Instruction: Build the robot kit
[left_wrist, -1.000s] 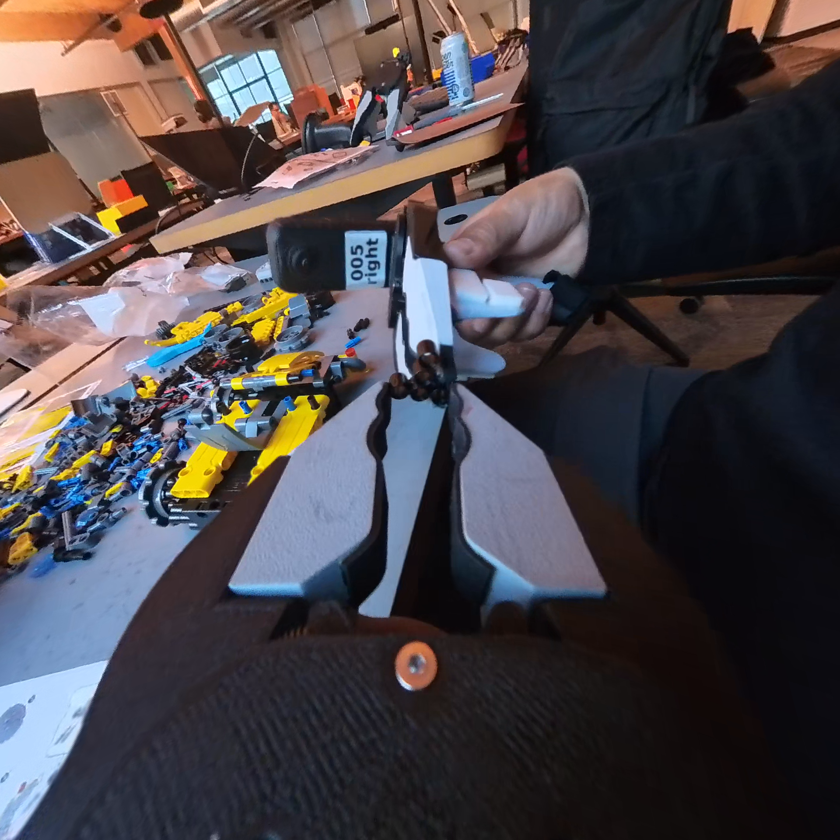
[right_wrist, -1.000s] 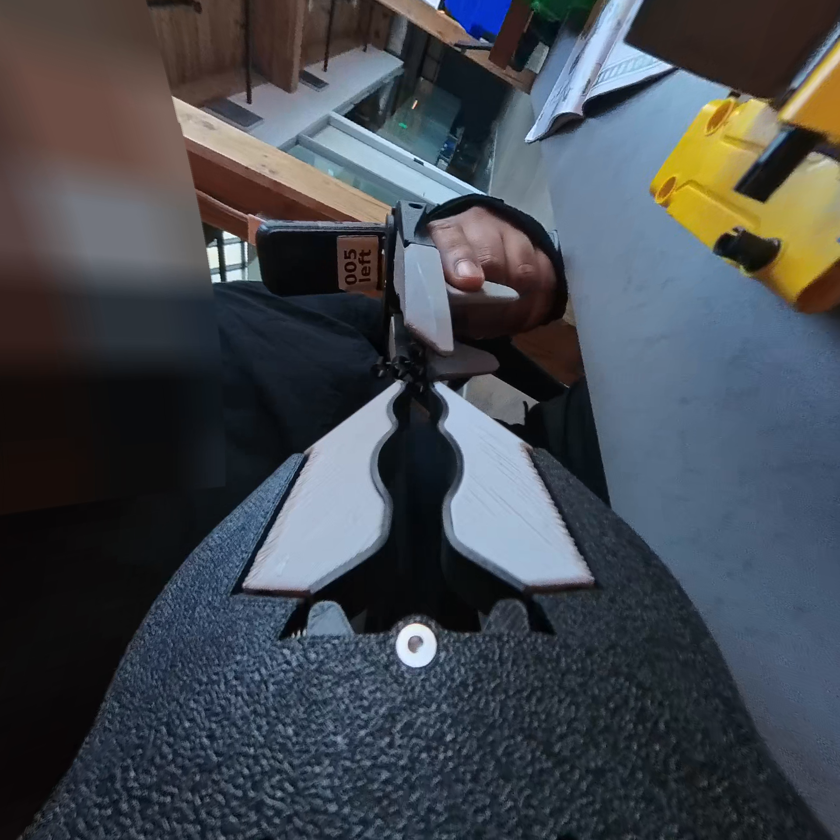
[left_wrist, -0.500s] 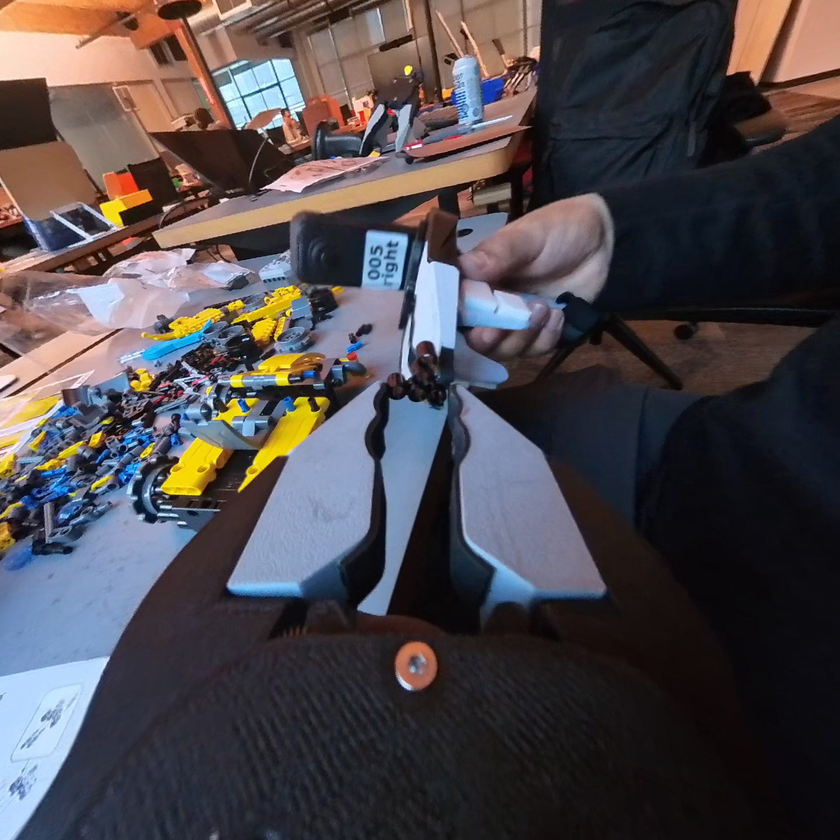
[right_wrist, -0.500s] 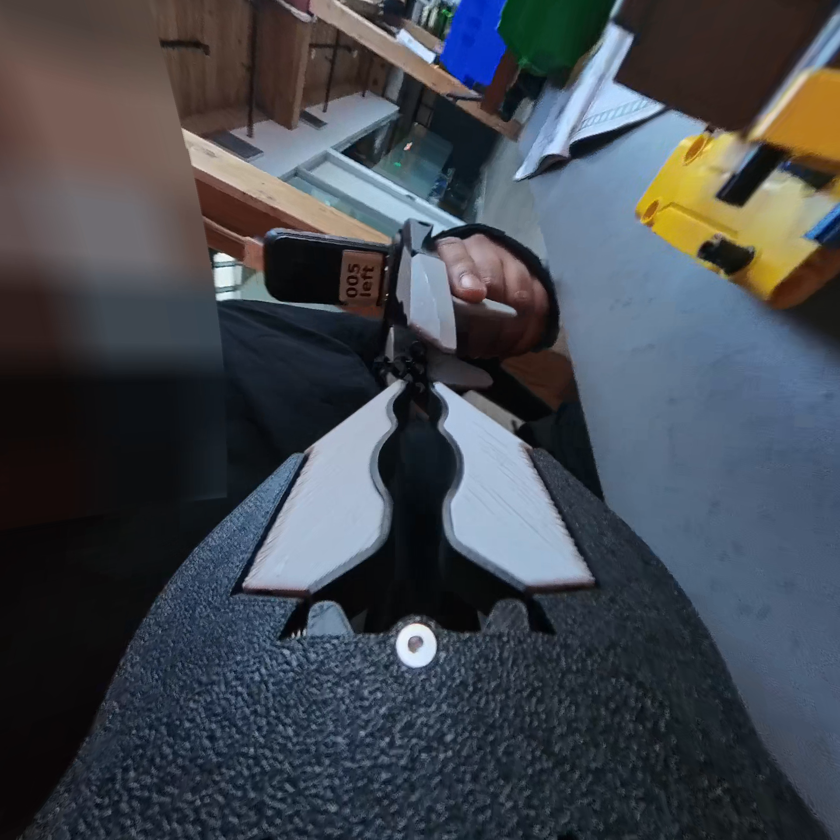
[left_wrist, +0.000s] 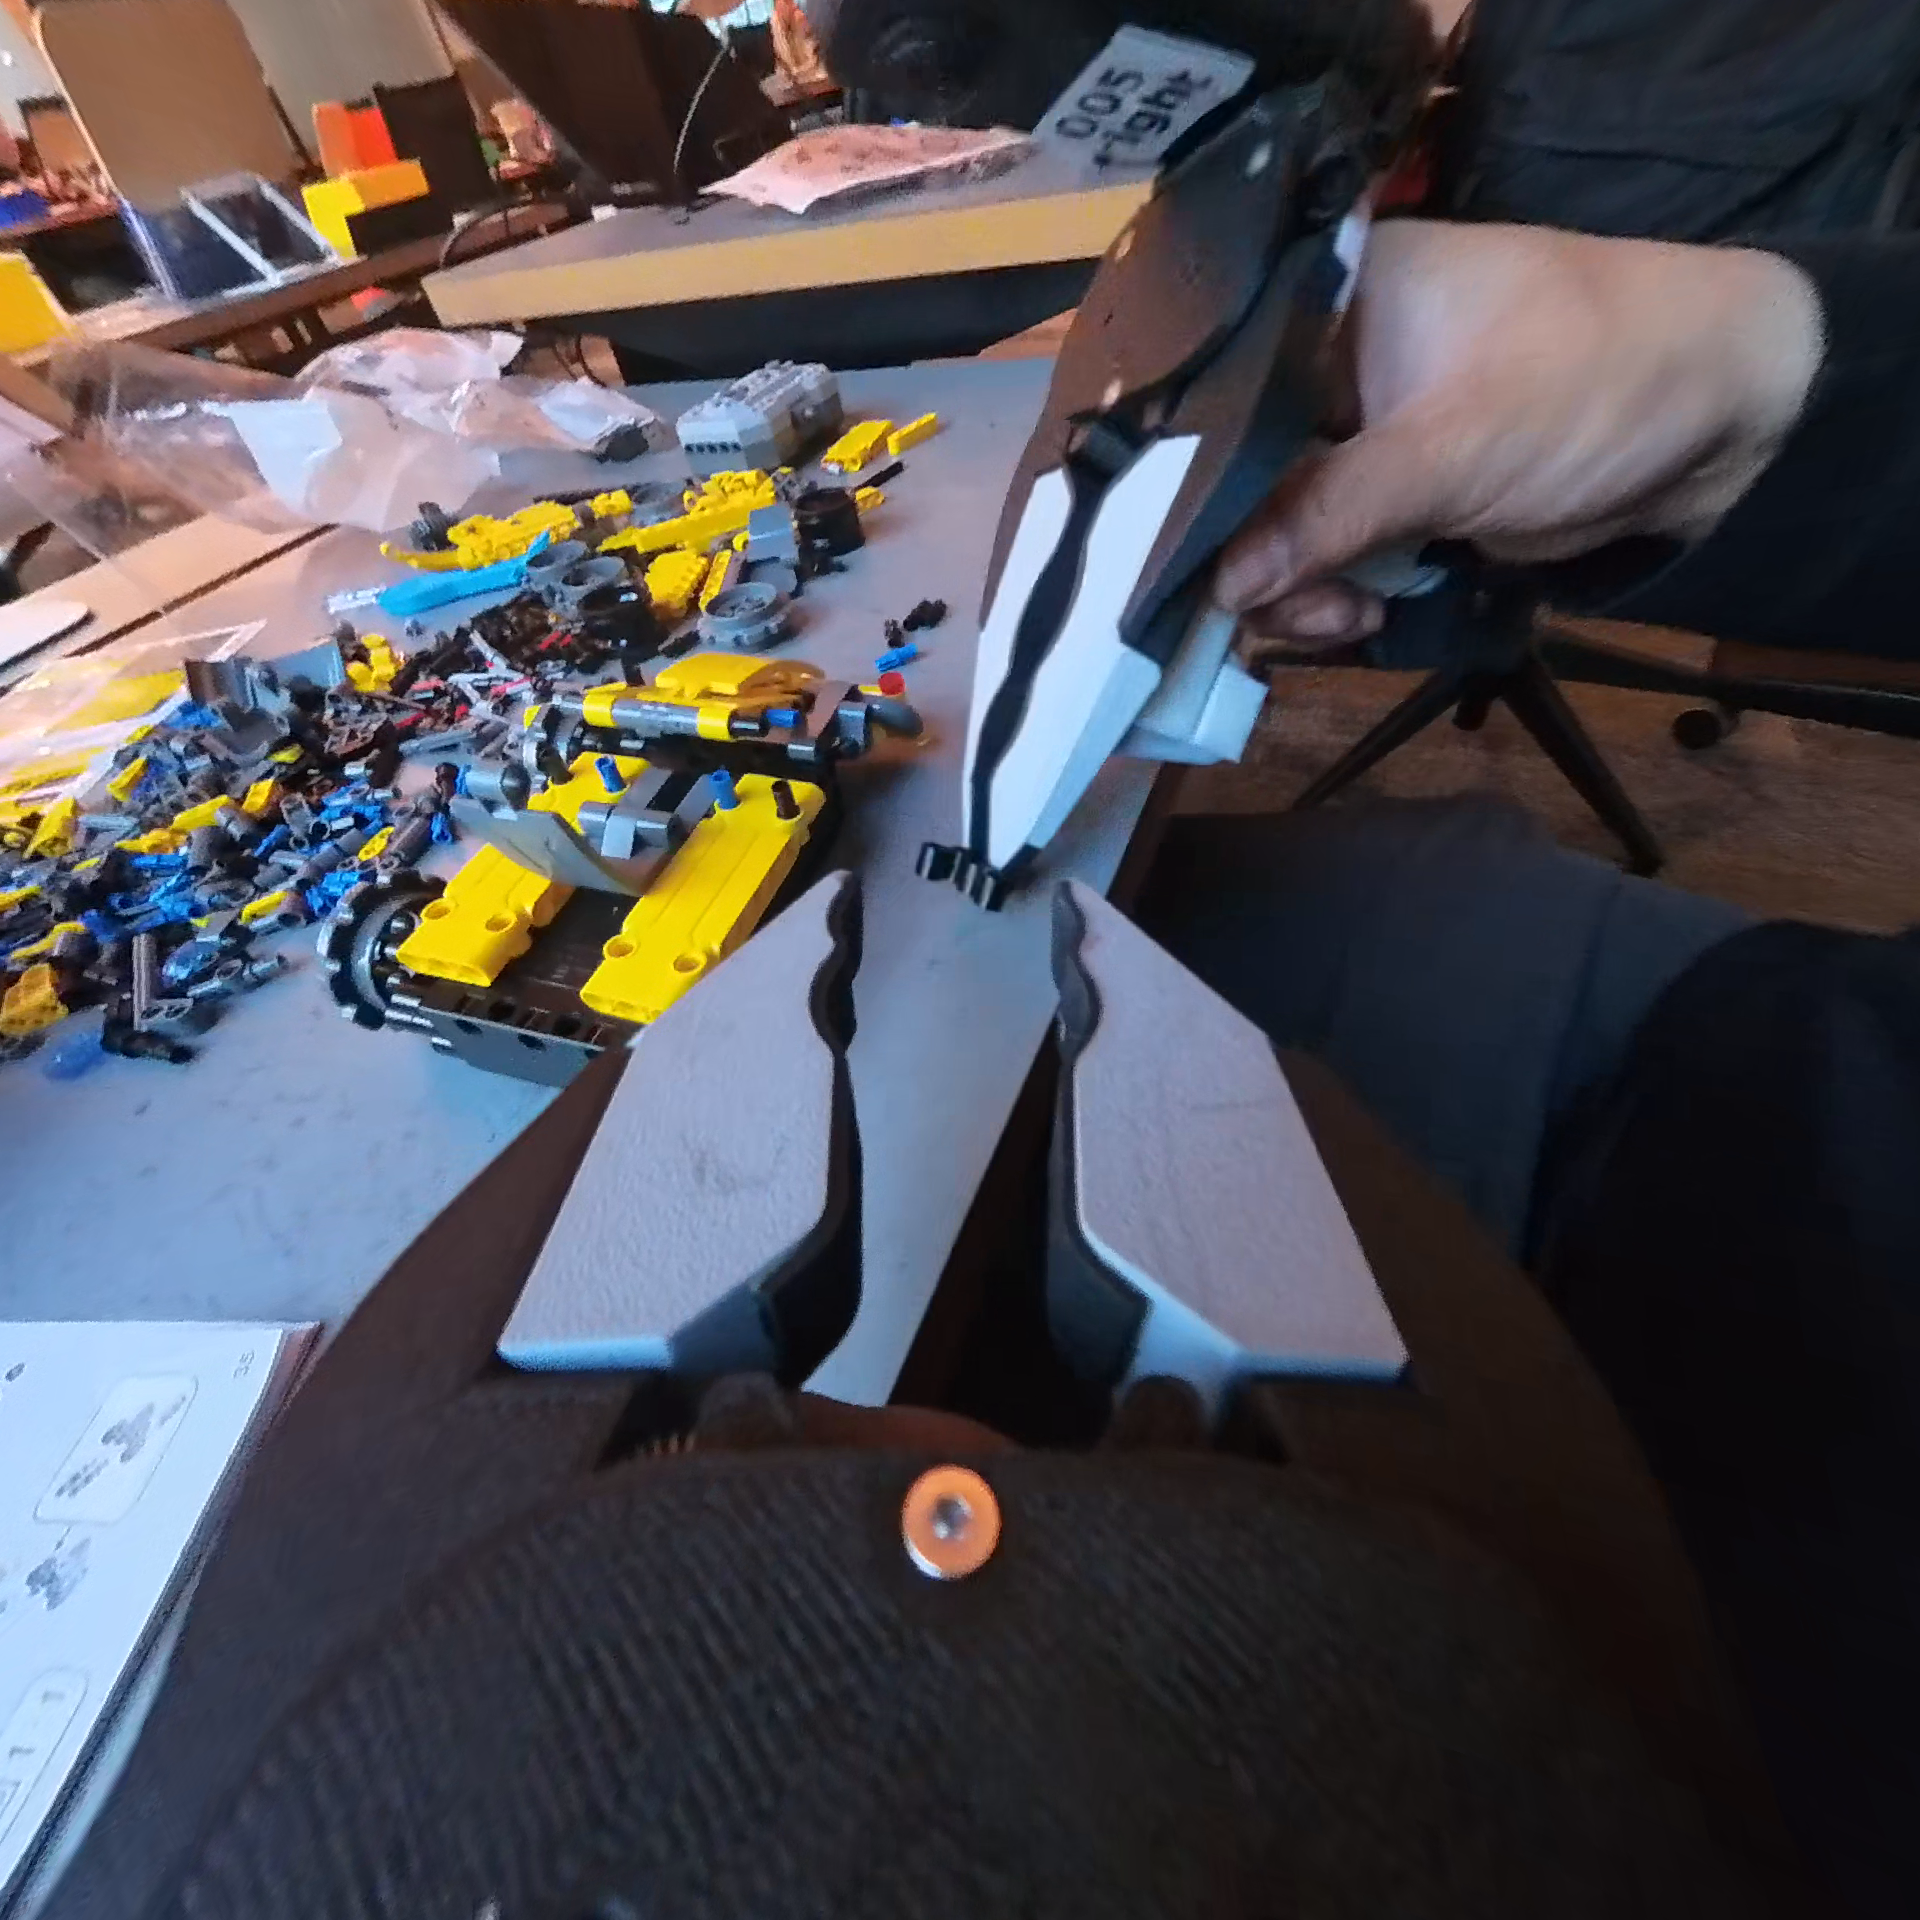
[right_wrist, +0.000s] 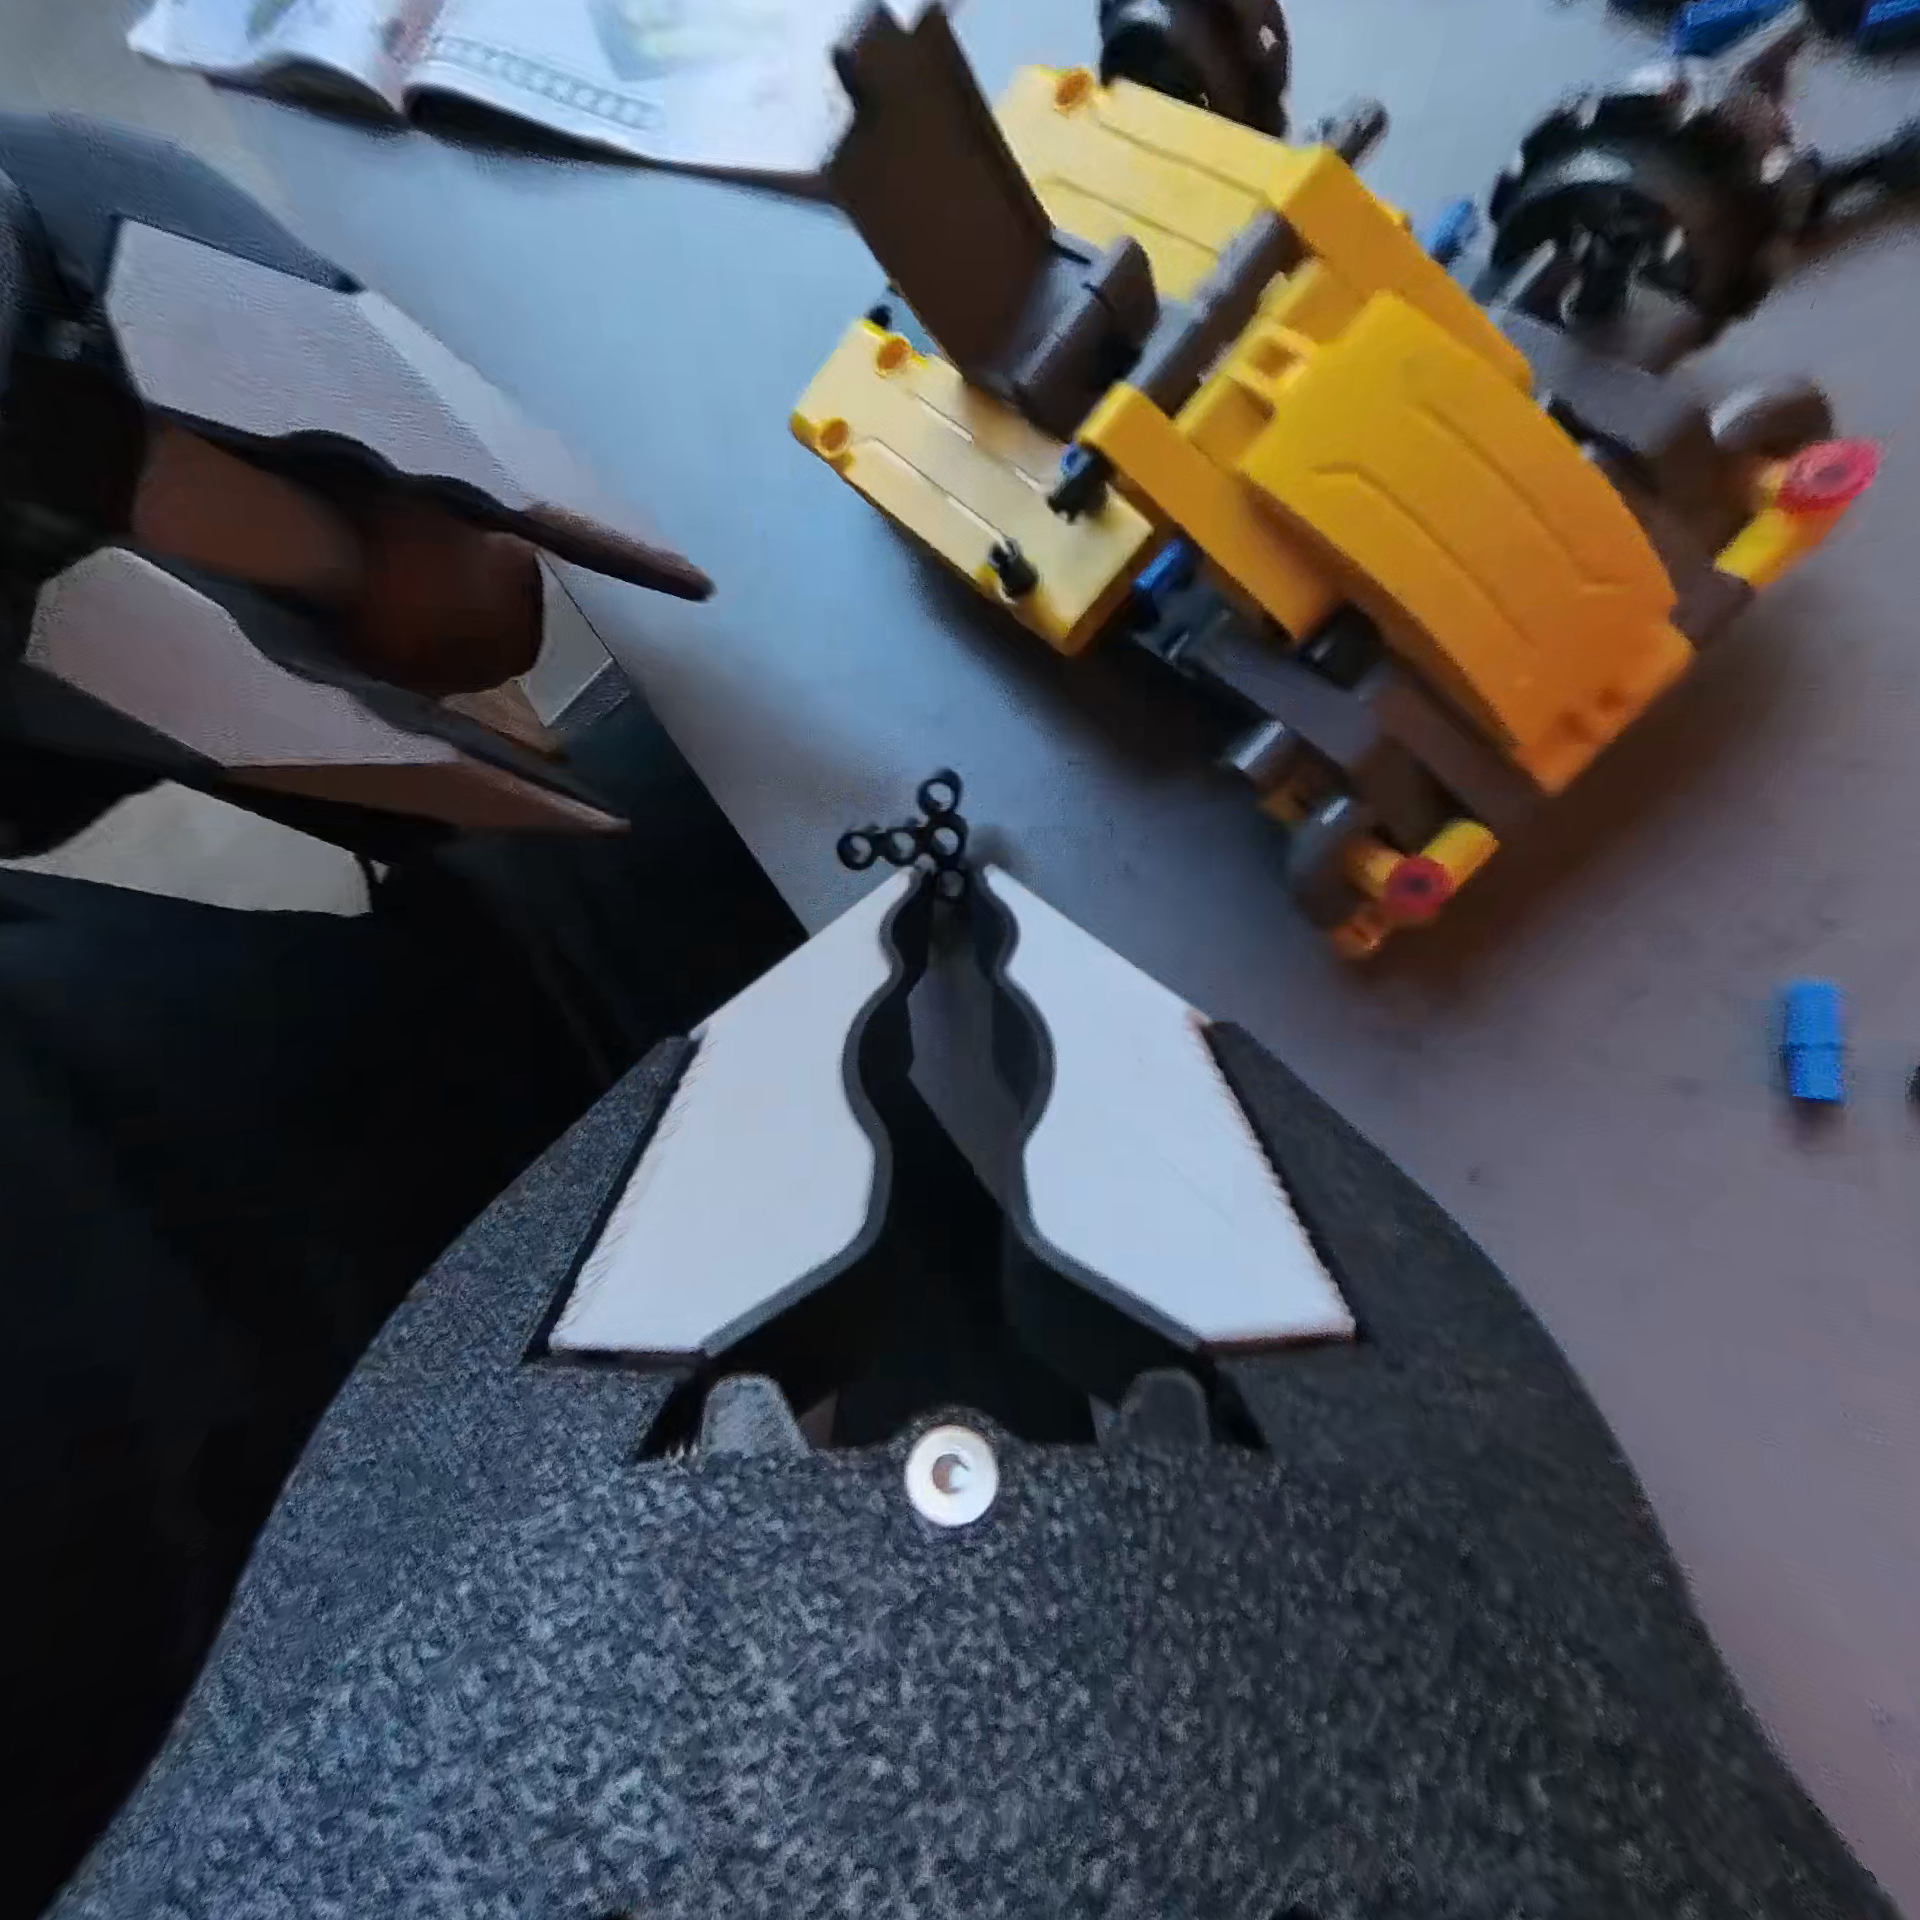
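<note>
My right gripper (right_wrist: 945, 883) is shut on a small black T-shaped beam with round holes (right_wrist: 928, 831) and holds it just above the grey table's (right_wrist: 779, 312) near edge. In the left wrist view the right gripper (left_wrist: 1003, 857) points down, with the black beam (left_wrist: 956, 873) at its tip. My left gripper (left_wrist: 956, 902) is open and empty, its fingertips either side of and just below that beam. In the right wrist view the left gripper (right_wrist: 665, 707) is open at the left. A yellow and grey brick vehicle (left_wrist: 623, 831) (right_wrist: 1299, 499) stands on the table beyond.
A pile of small blue, black and yellow parts (left_wrist: 208, 810) lies left of the vehicle, with plastic bags (left_wrist: 343, 416) behind. An instruction booklet (left_wrist: 94, 1507) lies at the near left. A loose blue pin (right_wrist: 1813, 1039) lies right. A chair base (left_wrist: 1538, 727) stands beyond the table edge. One gripper's finger ends stand about 6 cm off the other's. About 12 cm separates my right fingertips from the loose blue pin (right_wrist: 1813, 1039). My left wrist view (left_wrist: 896, 658) looks at it from another angle.
My left gripper has opened and let go of the black beam. My right gripper has kept the beam and swung down and over the table, toward the vehicle.
</note>
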